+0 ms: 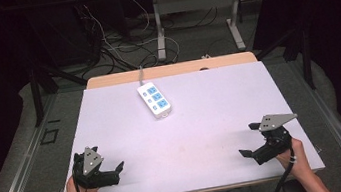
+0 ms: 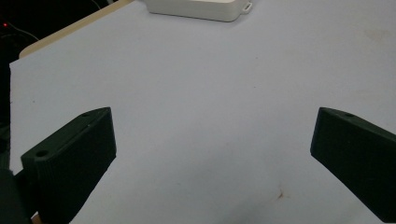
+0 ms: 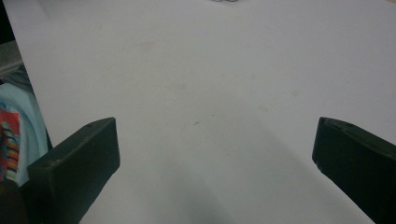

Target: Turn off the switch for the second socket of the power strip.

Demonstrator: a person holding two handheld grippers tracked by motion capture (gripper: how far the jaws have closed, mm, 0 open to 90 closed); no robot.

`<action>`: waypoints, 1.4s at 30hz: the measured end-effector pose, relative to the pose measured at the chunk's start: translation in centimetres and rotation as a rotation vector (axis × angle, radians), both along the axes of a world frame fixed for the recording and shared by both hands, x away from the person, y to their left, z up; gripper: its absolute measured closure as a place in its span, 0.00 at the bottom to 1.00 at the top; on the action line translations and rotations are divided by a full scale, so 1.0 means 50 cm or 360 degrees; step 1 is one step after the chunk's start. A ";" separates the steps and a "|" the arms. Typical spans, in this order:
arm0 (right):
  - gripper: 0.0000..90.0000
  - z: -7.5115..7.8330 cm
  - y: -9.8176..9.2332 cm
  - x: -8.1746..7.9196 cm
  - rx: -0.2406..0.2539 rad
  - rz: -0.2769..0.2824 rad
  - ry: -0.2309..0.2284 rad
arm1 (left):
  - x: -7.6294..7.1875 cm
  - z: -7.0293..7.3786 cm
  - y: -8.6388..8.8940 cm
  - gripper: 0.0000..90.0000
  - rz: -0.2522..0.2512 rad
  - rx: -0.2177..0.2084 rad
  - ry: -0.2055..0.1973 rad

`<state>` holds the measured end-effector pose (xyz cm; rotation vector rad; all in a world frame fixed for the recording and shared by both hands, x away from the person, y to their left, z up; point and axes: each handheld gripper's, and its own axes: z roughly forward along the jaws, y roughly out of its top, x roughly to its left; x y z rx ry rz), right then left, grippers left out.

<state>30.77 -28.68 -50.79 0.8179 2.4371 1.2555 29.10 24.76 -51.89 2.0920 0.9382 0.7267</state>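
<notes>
High view alone shows the power strip's [image 1: 154, 99] blue sockets; both grippers' fingers spread, empty.

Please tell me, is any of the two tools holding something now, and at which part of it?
Nothing is held. The left tool and the right tool both stand open over the bare white table sheet. The white power strip lies far from both, untouched.

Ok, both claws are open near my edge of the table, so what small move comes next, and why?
Probably reach the left claw forward toward the white power strip. It lies untouched at the far middle of the table, and both claws, the right claw too, stand open and hold nothing.
</notes>
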 end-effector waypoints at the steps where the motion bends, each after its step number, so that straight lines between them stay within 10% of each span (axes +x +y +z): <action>1: 0.01 0.000 0.000 0.000 -0.0001 0.0002 0.0004 | 0.000 0.000 0.000 0.00 0.0000 0.0000 0.0000; 42: 0.01 -0.002 0.007 0.002 -0.0023 -0.0022 -0.0004 | 0.072 0.029 -0.045 0.00 0.0049 0.0016 0.0003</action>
